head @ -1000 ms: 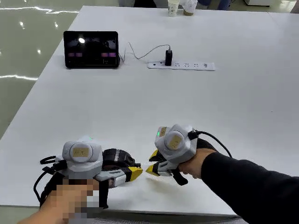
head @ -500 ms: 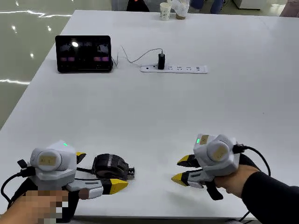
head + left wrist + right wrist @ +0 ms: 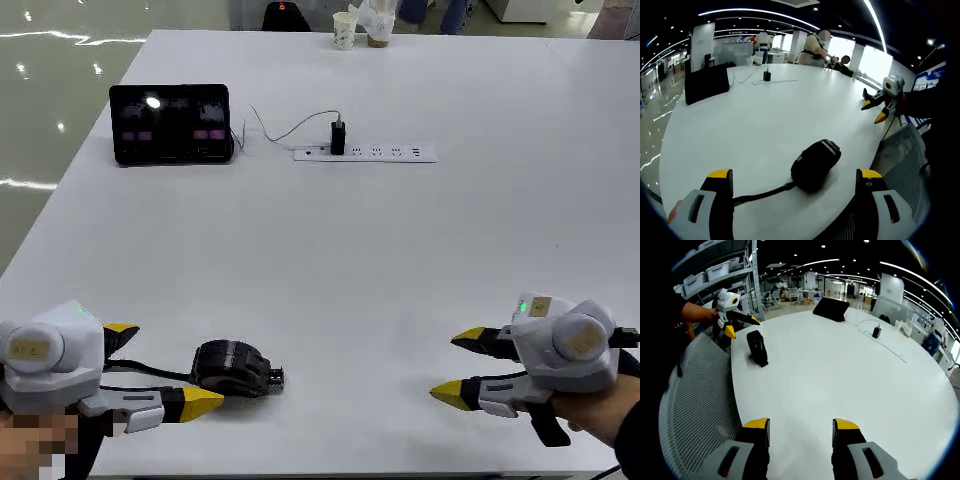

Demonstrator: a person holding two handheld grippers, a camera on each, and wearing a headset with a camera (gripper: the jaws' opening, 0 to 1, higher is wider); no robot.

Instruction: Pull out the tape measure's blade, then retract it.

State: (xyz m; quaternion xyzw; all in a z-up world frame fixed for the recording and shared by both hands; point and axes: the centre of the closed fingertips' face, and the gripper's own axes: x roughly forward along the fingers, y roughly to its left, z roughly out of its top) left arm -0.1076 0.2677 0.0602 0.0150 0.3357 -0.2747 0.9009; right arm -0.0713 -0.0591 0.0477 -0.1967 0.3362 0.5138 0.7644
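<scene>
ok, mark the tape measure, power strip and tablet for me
tape measure (image 3: 228, 364), head view, top of its black case.
power strip (image 3: 385, 154), head view, middle of the white bar.
tablet (image 3: 170, 124), head view, centre of its dark screen.

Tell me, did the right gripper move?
Yes. Judged against the power strip, the right gripper slid rightward, away from the tape measure.
</scene>
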